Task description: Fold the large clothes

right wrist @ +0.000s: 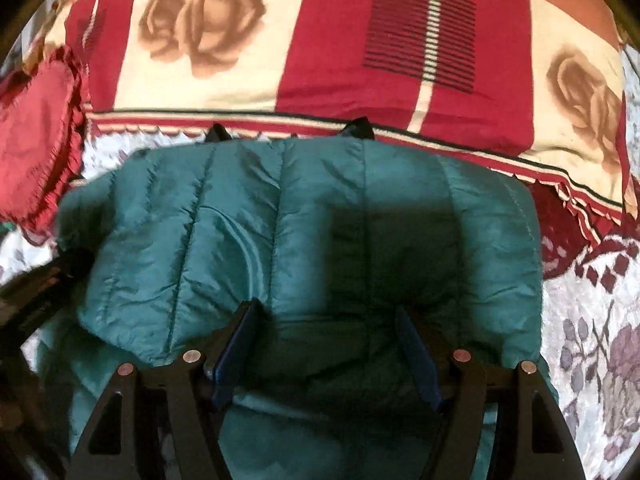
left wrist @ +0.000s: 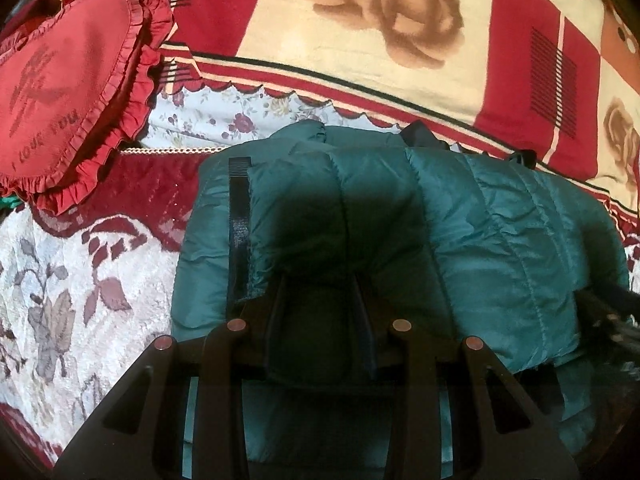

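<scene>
Our left gripper (left wrist: 320, 280) and right gripper (right wrist: 326, 320) both stand spread apart over the teal puffer jacket (right wrist: 280, 232), which lies folded on the floral bedspread (left wrist: 60, 280); whether the pads touch it we cannot tell. Beyond lie a rose-patterned blanket (left wrist: 360, 40) and a heart-shaped red cushion (left wrist: 68, 92), cut off at the edge

Red heart-shaped cushion (left wrist: 68, 92): woven wording reads "I LOVE YOU". Rose-patterned blanket (left wrist: 360, 20): the word "love" printed near its top edge. Nothing else legible.
</scene>
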{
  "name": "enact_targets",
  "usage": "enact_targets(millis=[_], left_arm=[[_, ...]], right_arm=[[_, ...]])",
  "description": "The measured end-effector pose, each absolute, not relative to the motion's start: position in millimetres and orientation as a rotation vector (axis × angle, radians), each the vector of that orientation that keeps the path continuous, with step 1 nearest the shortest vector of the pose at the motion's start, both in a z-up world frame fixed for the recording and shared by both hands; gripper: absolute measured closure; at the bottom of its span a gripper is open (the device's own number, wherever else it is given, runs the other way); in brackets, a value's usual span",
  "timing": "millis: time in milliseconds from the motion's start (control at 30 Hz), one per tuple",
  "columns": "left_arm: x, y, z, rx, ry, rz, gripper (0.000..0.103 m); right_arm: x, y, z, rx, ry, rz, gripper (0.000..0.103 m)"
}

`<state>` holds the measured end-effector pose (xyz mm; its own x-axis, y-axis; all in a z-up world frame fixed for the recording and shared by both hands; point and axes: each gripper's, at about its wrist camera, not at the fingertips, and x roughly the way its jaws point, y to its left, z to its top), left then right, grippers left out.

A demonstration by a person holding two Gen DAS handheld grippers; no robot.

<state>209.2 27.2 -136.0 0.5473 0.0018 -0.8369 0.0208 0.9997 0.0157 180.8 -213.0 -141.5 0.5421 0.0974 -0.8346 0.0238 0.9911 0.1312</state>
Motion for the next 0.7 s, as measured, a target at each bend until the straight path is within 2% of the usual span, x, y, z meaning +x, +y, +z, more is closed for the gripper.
enact_targets(millis=[200,500,700], left_arm=[[209.4,27.5,-136.2,0.022,0.990,-0.008,0.071],[208.7,26.2,-138.1,0.029,0.977,-0.008,0.070],[203.0,27.3,-134.9,0.038,0.962,-0.013,0.070]], right_arm=[[159.8,-236.1,-124.4,0.150,0.950,0.008,0.033],[169.5,-255.3,-159.9,0.164,1.027,-0.047,0.027],[163.4,-257.7,-150.2,0.151,1.034,-0.023,0.026]])
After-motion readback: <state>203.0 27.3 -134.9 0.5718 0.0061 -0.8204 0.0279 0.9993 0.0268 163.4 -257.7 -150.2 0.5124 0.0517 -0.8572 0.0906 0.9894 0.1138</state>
